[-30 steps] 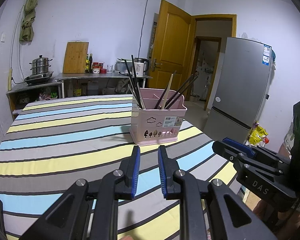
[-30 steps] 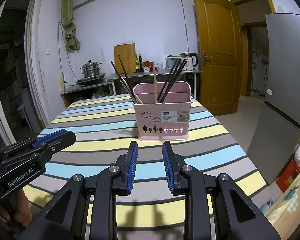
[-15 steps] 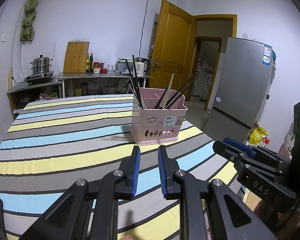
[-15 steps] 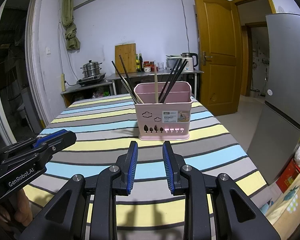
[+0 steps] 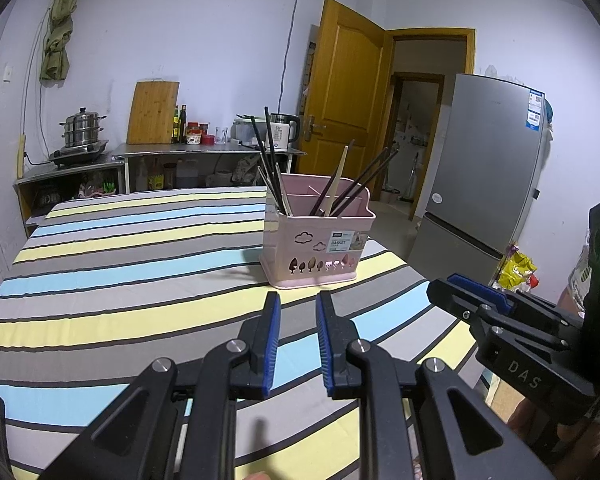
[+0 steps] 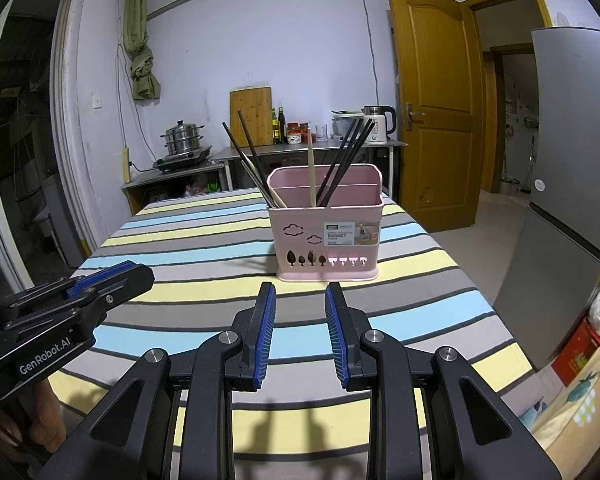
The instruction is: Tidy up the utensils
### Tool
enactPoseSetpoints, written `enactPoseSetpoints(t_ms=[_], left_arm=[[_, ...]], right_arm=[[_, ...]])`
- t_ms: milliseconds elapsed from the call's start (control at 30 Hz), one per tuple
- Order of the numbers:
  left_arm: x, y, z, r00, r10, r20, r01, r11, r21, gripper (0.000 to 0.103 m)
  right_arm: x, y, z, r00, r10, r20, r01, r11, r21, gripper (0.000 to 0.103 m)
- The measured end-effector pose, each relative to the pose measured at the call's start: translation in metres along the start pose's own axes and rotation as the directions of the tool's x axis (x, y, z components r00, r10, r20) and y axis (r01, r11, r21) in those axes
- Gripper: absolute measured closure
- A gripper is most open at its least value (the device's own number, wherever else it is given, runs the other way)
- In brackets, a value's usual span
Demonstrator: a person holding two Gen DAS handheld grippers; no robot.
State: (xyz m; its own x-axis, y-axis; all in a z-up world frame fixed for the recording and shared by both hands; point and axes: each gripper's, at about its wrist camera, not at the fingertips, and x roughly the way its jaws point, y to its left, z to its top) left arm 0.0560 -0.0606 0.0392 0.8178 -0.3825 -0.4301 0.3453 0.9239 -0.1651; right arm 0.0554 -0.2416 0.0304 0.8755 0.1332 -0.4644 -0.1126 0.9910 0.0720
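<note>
Both claws, left (image 5: 298,338) and right (image 6: 300,334), I hold released and empty just short of the basket (image 6: 326,232); chopsticks (image 6: 342,162) stand inside it, so sorting looks finished.

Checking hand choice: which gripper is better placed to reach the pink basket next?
Probably right. The right gripper faces the pink basket squarely, open and empty; the left gripper sees it off to one side.
</note>
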Motion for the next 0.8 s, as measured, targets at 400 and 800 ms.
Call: enactPoseSetpoints(t_ms=[400,800], left_arm=[[0.0023,-0.0037,-0.0011,1.000,0.011,-0.009,-0.011,1.000,-0.007,0.084],[0.0030,-0.0043,-0.0004,1.000,0.013,-0.011,-0.013,1.000,-0.015,0.084]], right_arm=[[-0.0007,0.0003,0.0006,1.000,0.000,-0.003,0.000,1.000,0.000,0.076],[-0.0006,0.0000,0.0010,1.000,0.000,-0.001,0.000,1.000,-0.001,0.076]])
